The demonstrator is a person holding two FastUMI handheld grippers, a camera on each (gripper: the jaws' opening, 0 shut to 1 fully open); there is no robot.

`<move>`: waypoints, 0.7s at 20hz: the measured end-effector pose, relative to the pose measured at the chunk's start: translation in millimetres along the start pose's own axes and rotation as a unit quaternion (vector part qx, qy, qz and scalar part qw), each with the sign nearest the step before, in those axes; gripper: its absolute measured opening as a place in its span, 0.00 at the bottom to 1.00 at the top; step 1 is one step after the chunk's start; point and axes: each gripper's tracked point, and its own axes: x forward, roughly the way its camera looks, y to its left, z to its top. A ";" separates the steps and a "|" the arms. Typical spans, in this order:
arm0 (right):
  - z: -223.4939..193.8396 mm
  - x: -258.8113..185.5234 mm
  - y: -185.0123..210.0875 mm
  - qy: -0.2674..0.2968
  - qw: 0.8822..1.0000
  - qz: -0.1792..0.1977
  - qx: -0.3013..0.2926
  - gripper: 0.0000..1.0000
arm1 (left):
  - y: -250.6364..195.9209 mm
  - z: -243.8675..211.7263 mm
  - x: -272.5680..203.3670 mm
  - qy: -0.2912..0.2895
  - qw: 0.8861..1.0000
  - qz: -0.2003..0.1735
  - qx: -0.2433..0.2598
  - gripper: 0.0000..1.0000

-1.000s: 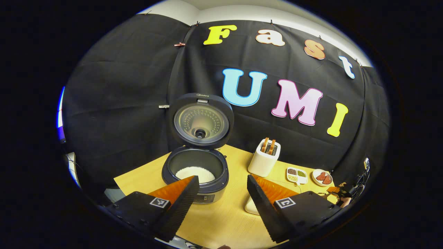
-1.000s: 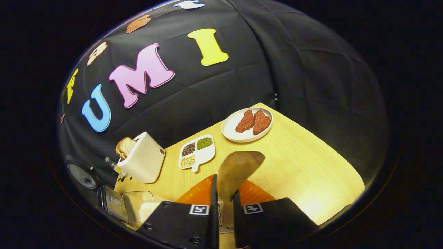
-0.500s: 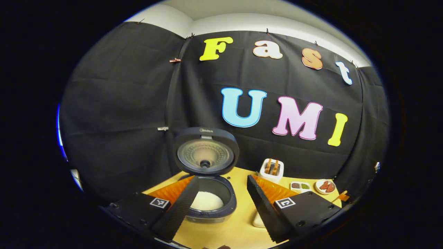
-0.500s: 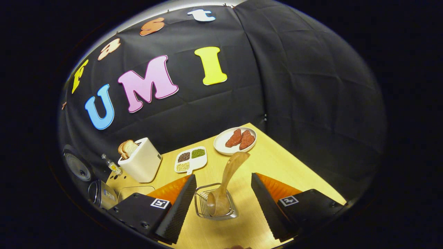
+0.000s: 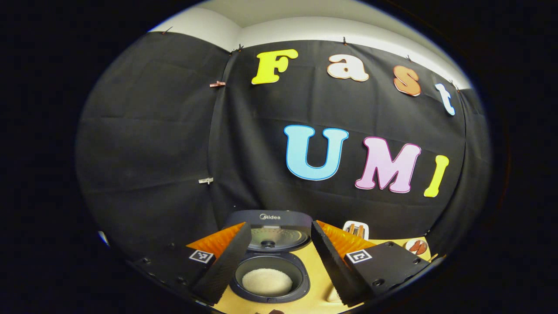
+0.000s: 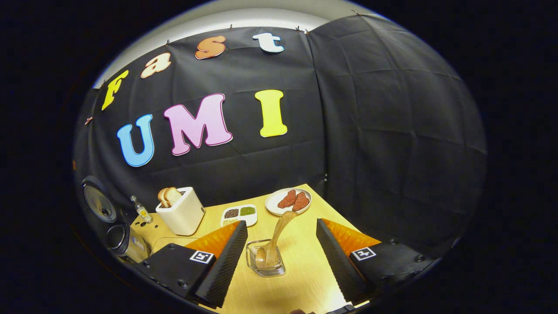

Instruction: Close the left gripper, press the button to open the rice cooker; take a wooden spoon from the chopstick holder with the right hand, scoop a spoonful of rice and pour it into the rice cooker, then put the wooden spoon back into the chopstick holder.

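The right gripper [image 6: 281, 248] stands with its fingers spread wide and nothing between them, set apart from the holder [image 6: 265, 264] that lies in the gap ahead. The wooden spoon [image 6: 275, 242] rests in that holder, bowl down, handle leaning toward one o'clock; this placement suggests the return step is complete. Beyond, at twelve o'clock, a plate [image 6: 287, 201] carries two pieces of meat; a sectioned dish [image 6: 238, 214] sits at eleven, and a toaster [image 6: 181, 212] with bread at ten, all on the table [image 6: 305, 261]. The left gripper [image 5: 279, 257] is likewise wide open and empty, raised above the rice cooker [image 5: 269, 279]. The cooker's lid [image 5: 270, 226] stands up at twelve o'clock and white rice [image 5: 267, 281] lies in the pot, so pouring appears finished. Judged state: task essentially concluded.
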 end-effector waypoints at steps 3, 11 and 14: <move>10.0 -16.6 8.4 -0.015 1.000 0.007 -0.021 0.98 | 14.8 4.0 37.4 0.028 1.000 0.006 0.012 0.94; 7.6 -45.1 14.5 -0.020 0.999 0.001 -0.042 0.98 | 28.4 -5.6 121.8 0.079 0.997 0.006 0.014 0.94; -2.6 -49.9 13.6 -0.007 0.999 -0.003 -0.037 0.98 | 31.2 -17.4 130.8 0.099 0.995 0.013 0.011 0.94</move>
